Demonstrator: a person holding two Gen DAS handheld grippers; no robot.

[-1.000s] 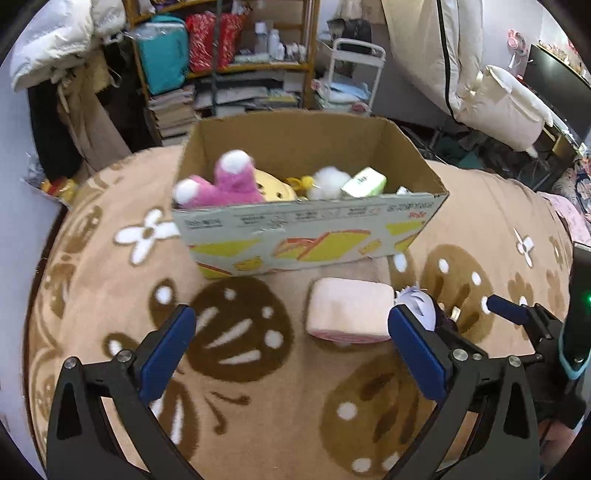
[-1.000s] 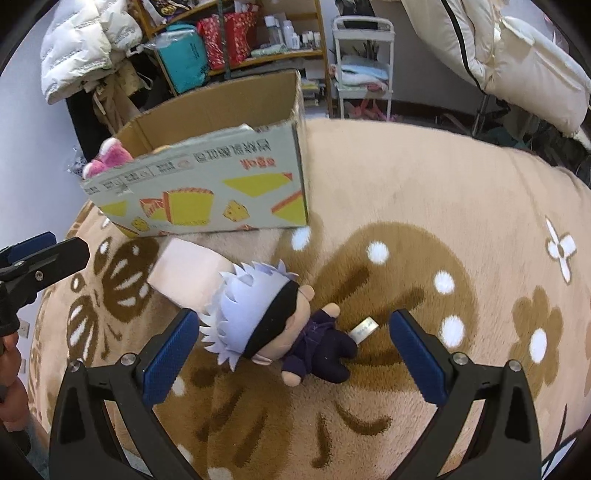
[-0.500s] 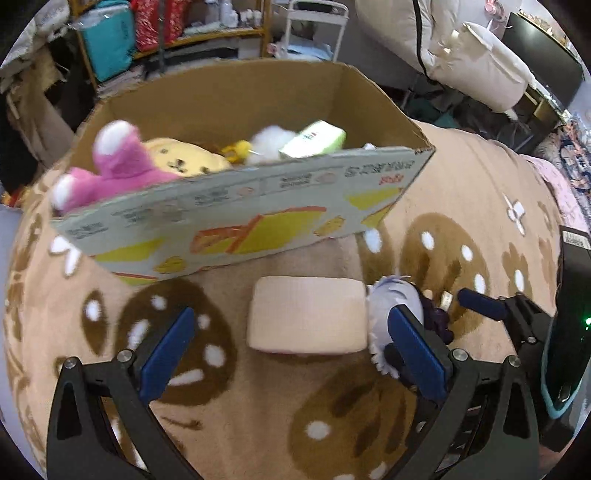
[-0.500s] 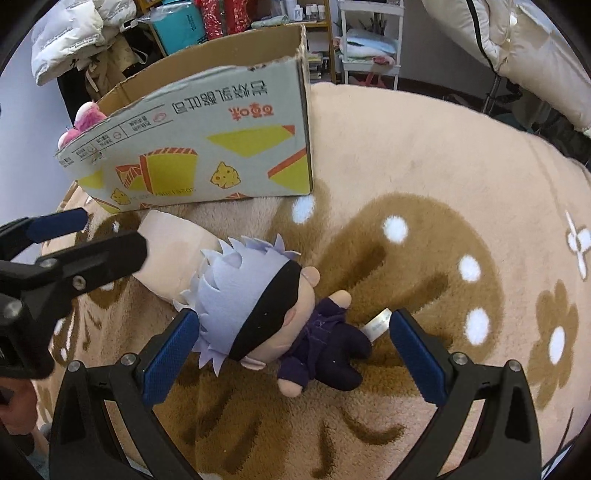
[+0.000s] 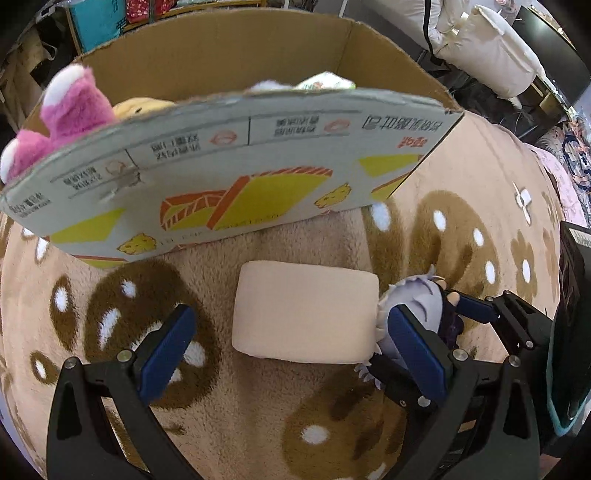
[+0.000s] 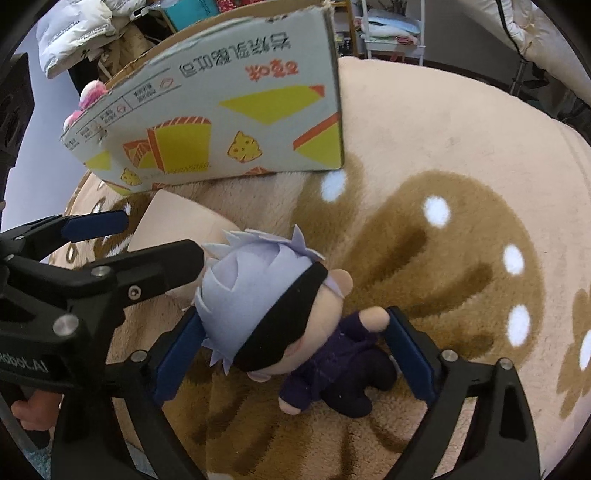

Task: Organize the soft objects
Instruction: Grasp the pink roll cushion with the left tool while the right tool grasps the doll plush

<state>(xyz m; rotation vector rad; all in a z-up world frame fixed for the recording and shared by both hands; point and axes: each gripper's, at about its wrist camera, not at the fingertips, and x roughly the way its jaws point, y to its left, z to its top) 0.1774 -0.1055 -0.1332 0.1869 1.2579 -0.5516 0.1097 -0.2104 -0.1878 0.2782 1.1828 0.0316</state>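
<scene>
A pale pink soft block (image 5: 304,314) lies on the brown patterned blanket in front of a cardboard box (image 5: 221,177). My left gripper (image 5: 291,354) is open, its blue pads on either side of the block's near end. A small plush doll with lilac hair, a black blindfold and dark clothes (image 6: 280,317) lies to the block's right. My right gripper (image 6: 293,354) is open and straddles the doll, pads beside it. The box holds a pink plush (image 5: 70,110) and other soft toys. The doll's head also shows in the left wrist view (image 5: 417,299).
The blanket (image 6: 461,184) covers a bed with brown flower and dot patterns. Shelves with bags and clothes stand behind the box (image 5: 99,26). A cream padded coat (image 5: 491,48) and a white trolley (image 6: 391,33) lie to the far right.
Both grippers have moved down and forward. The left now brackets the pink block and the right now brackets the doll. Both stay open.
</scene>
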